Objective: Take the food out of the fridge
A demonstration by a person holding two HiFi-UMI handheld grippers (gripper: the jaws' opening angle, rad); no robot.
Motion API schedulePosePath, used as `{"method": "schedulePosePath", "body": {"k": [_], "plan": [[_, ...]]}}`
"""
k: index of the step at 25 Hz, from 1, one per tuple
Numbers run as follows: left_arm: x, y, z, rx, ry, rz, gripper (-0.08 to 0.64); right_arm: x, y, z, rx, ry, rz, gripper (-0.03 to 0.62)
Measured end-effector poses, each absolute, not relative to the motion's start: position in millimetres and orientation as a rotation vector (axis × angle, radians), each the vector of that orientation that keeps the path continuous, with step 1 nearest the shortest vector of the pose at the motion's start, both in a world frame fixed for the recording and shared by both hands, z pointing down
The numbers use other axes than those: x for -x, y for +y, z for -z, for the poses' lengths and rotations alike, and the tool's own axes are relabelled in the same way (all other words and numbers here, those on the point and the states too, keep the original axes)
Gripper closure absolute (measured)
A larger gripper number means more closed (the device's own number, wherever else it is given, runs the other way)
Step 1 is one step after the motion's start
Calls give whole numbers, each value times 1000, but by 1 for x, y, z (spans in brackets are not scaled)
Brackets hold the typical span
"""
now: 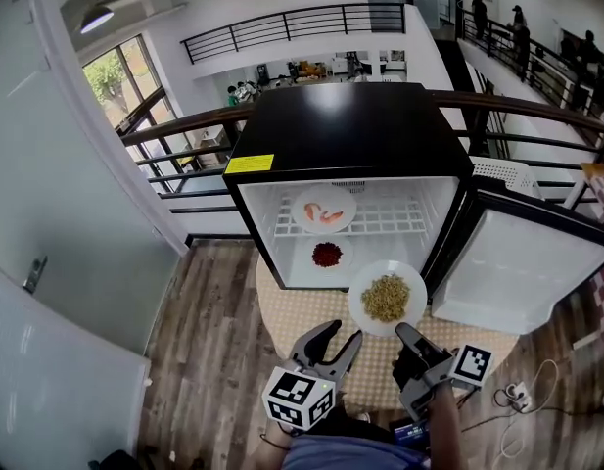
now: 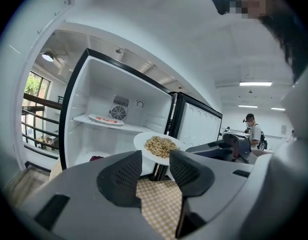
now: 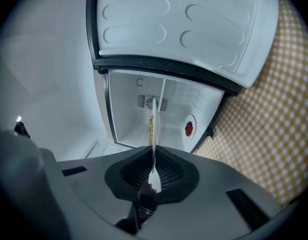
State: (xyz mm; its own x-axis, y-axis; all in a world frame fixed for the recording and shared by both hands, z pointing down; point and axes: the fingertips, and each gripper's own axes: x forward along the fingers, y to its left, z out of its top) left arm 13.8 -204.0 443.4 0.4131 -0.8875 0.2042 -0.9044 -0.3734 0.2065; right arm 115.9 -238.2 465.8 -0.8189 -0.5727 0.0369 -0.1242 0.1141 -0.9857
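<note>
Head view: your right gripper (image 1: 406, 335) pinches the noodle plate (image 1: 363, 298); your empty, spread left gripper (image 1: 339, 334) is nearer the red food (image 1: 327, 255)

Grey left gripper (image 1: 336, 340) and right gripper (image 1: 410, 335), black-and-white marker cubes (image 1: 300, 398), seemingly bluish shirt (image 1: 350, 454)

I see the fridge (image 1: 350, 130) black outside and white inside, with a yellow label (image 1: 249, 164) at 8 o'clock on its top. The nearest plate (image 1: 416, 284) is white and carries beige food (image 1: 386, 298). Inside the fridge, pink food (image 1: 326, 214) lies at 12 o'clock and dark red food (image 1: 327, 255) at 6. The mat (image 1: 282, 311) has yellow-and-white checks, and the floor (image 1: 204, 321) is grey-brown wood.
</note>
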Motion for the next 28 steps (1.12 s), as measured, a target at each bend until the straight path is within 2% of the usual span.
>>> {"method": "schedulePosePath", "body": {"k": [18, 28], "plan": [[-23, -159, -454, -2342, -1587, -197, 379, -108, -209, -475, 623, 2062, 1795, 568], [2, -118, -449, -2377, -1556, -176, 380, -82, -163, -469, 642, 2061, 1772, 568]]}}
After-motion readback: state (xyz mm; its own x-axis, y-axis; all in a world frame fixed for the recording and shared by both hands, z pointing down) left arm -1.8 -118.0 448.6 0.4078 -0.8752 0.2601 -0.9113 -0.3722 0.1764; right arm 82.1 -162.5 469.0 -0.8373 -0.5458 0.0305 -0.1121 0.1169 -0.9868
